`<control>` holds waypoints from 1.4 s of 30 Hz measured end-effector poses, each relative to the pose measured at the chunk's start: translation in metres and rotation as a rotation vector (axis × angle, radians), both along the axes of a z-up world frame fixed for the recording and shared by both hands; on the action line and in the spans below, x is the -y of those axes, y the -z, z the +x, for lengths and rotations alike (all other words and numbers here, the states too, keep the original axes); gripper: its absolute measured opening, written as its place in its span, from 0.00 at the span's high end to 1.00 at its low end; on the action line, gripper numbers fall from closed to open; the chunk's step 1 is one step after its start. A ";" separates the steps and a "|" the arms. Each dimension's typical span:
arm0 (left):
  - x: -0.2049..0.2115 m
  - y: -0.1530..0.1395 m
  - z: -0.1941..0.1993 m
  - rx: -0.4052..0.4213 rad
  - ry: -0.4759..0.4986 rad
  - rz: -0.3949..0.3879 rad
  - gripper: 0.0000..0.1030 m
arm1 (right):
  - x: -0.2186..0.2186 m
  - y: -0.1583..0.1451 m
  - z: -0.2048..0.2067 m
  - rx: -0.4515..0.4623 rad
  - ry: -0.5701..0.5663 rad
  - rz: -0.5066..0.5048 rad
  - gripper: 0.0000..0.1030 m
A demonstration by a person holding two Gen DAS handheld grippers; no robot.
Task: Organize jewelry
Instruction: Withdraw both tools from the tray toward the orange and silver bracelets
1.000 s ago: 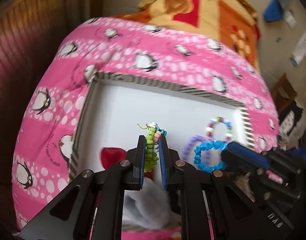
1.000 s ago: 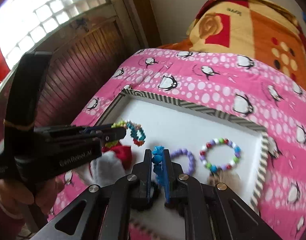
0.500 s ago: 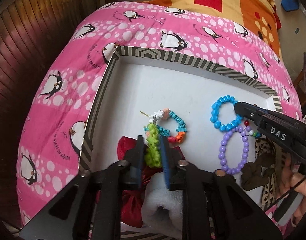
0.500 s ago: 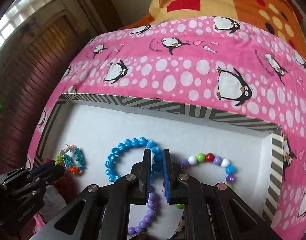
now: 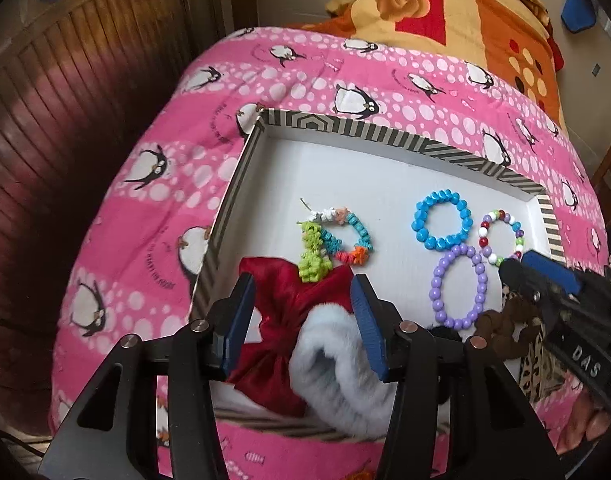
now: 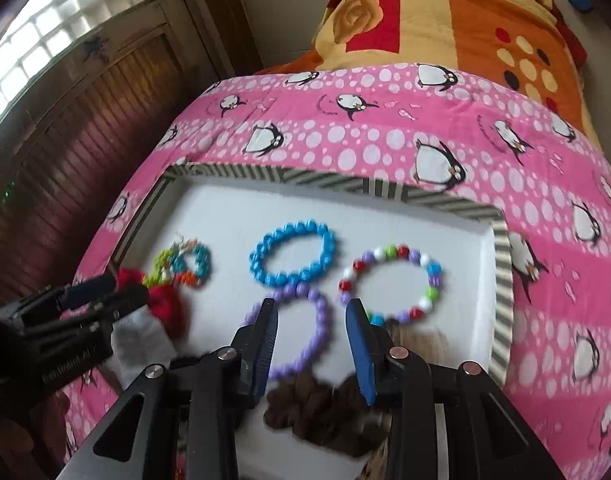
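Observation:
A white tray with a striped rim (image 5: 385,134) (image 6: 325,178) lies on the pink penguin cover. In it lie a multicolour woven bracelet with a green part (image 5: 333,240) (image 6: 183,262), a blue bead bracelet (image 5: 441,220) (image 6: 293,254), a purple bead bracelet (image 5: 459,286) (image 6: 305,332) and a mixed-colour bead bracelet (image 5: 501,236) (image 6: 393,284). My left gripper (image 5: 301,312) is open and empty, just behind the woven bracelet, over a red bow (image 5: 285,312). My right gripper (image 6: 311,344) is open and empty over the purple bracelet.
A white fluffy scrunchie (image 5: 337,364) and a brown scrunchie (image 6: 317,412) (image 5: 505,332) lie at the tray's near edge. An orange and yellow blanket (image 6: 445,20) is piled behind. A wooden wall (image 5: 65,100) stands to the left.
Both grippers have opened and pulled back. The woven bracelet has left my left gripper and the blue bracelet my right; both now lie in the tray.

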State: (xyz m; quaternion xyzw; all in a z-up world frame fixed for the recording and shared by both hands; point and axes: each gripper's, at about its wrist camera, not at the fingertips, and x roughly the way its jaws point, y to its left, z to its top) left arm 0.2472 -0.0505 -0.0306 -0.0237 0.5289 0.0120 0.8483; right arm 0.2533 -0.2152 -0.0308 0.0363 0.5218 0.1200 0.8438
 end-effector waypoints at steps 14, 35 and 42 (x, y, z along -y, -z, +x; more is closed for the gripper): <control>0.000 -0.016 -0.052 0.060 0.003 0.028 0.53 | -0.011 -0.017 -0.062 0.001 0.033 0.003 0.60; 0.000 -0.016 -0.133 0.053 0.030 0.003 0.52 | -0.021 -0.011 -0.143 -0.042 0.007 -0.067 0.58; 0.000 -0.012 -0.156 0.036 0.050 -0.015 0.52 | -0.018 -0.012 -0.167 -0.046 0.026 -0.086 0.58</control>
